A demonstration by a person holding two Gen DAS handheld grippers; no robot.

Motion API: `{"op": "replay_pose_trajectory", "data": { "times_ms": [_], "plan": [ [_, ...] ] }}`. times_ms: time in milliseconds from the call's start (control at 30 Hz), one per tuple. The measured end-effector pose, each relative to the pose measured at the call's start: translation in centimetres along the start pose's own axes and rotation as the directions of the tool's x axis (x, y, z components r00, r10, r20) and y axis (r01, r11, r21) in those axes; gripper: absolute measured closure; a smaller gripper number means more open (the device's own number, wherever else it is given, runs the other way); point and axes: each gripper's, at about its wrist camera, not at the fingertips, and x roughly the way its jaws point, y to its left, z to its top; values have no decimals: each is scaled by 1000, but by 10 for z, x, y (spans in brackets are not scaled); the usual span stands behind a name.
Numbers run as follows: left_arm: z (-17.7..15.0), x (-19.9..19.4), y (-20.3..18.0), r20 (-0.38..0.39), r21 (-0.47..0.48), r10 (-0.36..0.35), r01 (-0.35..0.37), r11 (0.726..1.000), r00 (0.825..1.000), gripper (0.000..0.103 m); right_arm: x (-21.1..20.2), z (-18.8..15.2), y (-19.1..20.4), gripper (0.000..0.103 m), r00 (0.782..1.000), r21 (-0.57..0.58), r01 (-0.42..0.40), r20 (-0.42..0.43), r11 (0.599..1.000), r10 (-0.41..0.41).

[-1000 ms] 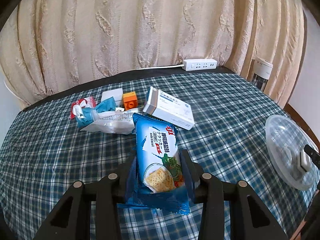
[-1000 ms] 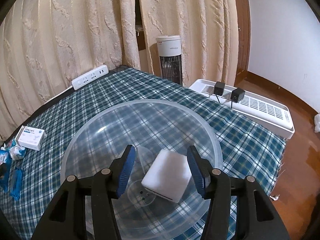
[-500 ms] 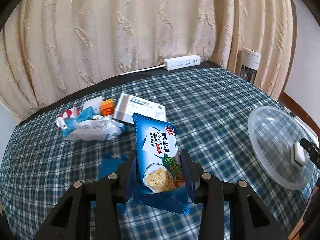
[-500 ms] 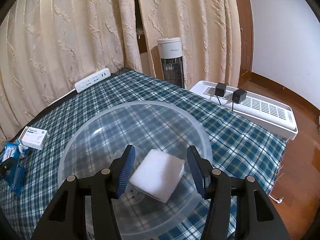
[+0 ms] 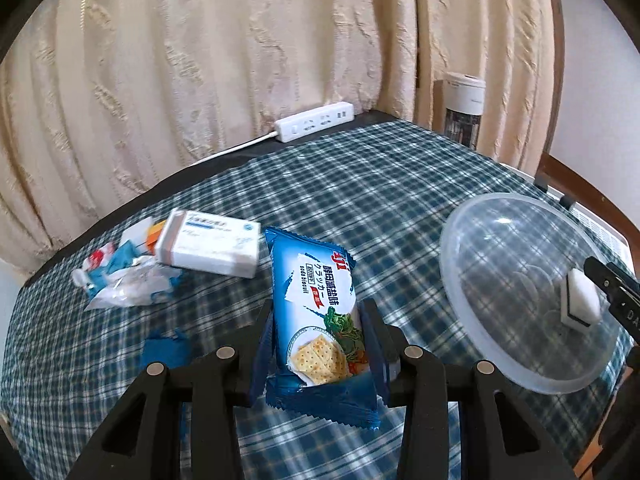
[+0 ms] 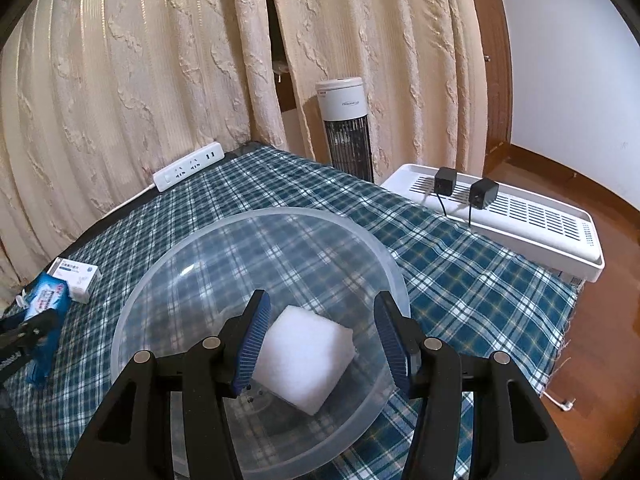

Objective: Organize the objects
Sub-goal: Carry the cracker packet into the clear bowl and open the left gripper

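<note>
**Left wrist view: cracker pack held, bowl lies to its right**

Left wrist view shows the cracker pack [image 5: 316, 320] clamped between the jaws of the left tool [image 5: 318, 344], its long axis running straight ahead along the fingers, the printed face up and the far end tilted up clear of the worktop [image 5: 360, 200]. The clear bowl [image 5: 472, 304] is the landmark here: it sits to the right of the pack and a little ahead, near but not touching, with checked cloth showing between them. The left tool is the only one carrying anything fit to go in, so the coming move is probably a swing rightward over the bowl's near-left rim, then a release.

Inside the bowl lies a white sponge [image 6: 304, 360], resting on the bottom. The right tool [image 6: 320, 340] hangs over the bowl with its jaws spread wide on either side of the sponge; the left pad seems close to it, the right one stands apart, and it grips nothing. That tool takes up the bowl's right half, so the pack may need to land in the left half to avoid a clash.

Left of the bowl, beyond the pack, lie a white box [image 5: 208, 248], a heap of wrappers [image 5: 124, 284] and a blue scrap [image 5: 166, 348]. Behind the bowl, at the curtain's foot, lies a power strip [image 5: 316, 122].
</note>
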Motion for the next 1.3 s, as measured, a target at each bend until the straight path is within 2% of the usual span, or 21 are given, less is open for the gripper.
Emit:
{"op": "replay_pose_trajectory", "data": {
  "times_ms": [200, 367, 467, 633, 767, 800, 833, 867, 900, 933, 1100, 1300],
  "plan": [
    [13, 6, -25, -7, 38, -36, 36, 999, 999, 59, 0, 3, -3, 47, 1000, 5, -22, 3, 1000, 22],
    [23, 13, -48, -30, 58, -106, 108, 992, 994, 59, 3, 3, 0, 47, 999, -6, -44, -1, 999, 44],
    [26, 19, -58, -56, 56, -166, 169, 984, 984, 59, 2, 3, 2, 47, 999, -14, -50, 7, 999, 50],
    [29, 26, -72, -94, 39, -270, 274, 961, 958, 59, 2, 4, -1, 47, 999, -10, -49, 23, 999, 50],
    [30, 26, -81, -94, 46, -316, 321, 946, 944, 59, 2, 5, -7, 47, 999, 9, -48, 25, 999, 48],
    [30, 25, -83, -93, 48, -330, 335, 941, 939, 56, 2, 5, -8, 47, 999, 12, -49, 23, 999, 49],
    [31, 25, -83, -90, 47, -338, 343, 938, 937, 48, 3, 5, -8, 47, 999, 14, -50, 21, 999, 49],
    [32, 24, -83, -82, 45, -341, 346, 937, 936, 40, 4, 5, -8, 47, 999, 15, -49, 19, 999, 49],
    [32, 23, -82, -70, 42, -342, 345, 938, 937, 27, 4, 4, -8, 47, 999, 14, -50, 17, 999, 50],
    [32, 20, -81, -55, 39, -341, 343, 938, 939, 21, 5, 4, -8, 47, 999, 13, -52, 15, 999, 52],
    [32, 16, -75, -27, 41, -313, 314, 948, 949, 19, 3, 3, -6, 47, 998, 9, -55, 17, 998, 55],
    [27, 18, -64, -30, 30, -261, 262, 965, 965, 16, 1, 3, -3, 47, 998, 12, -60, 21, 998, 60]
  ]
}}
